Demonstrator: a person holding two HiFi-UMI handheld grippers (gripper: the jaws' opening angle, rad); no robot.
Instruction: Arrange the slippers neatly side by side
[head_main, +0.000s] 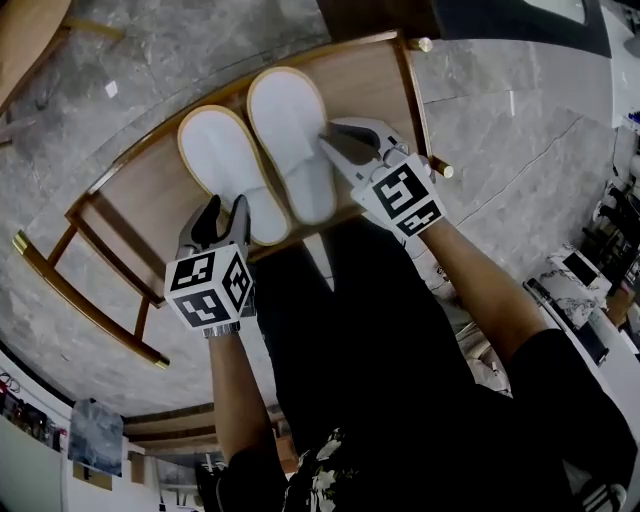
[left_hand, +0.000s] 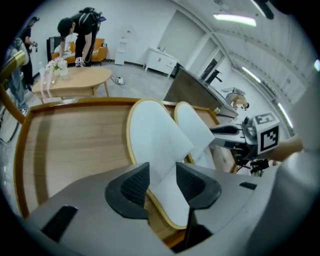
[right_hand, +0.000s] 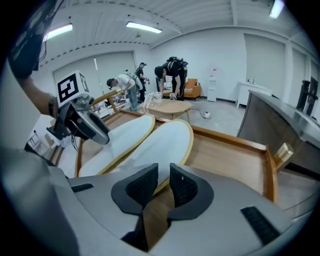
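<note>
Grey marble floor (head_main: 500, 130) under a low wooden worktop (head_main: 150, 190) with a raised rim, open white room beyond.

Left gripper (left_hand: 162, 182): jaws clamped on the soft white upper of the left white slipper with tan-edged sole (left_hand: 155, 135), the fabric filling the gap between the dark ribbed pads (left_hand: 131, 186). This grip is at the slipper's near end, at the worktop's front edge.

Right gripper (right_hand: 161, 175): jaws almost together, with the tan rim of the right white slipper with tan-edged sole (right_hand: 165, 142) nipped between them; bare wood shows through the lower part of the gap. From the head view this gripper comes in at the slipper's outer side.

Both slippers lie flat on the worktop, lengthwise, pointing the same way, inner edges touching or just beside each other. The right one sits a little further from the person than the left.

Background: person in dark clothes (left_hand: 80, 30) bent over a round wooden table (left_hand: 75, 80), well apart from the worktop.
</note>
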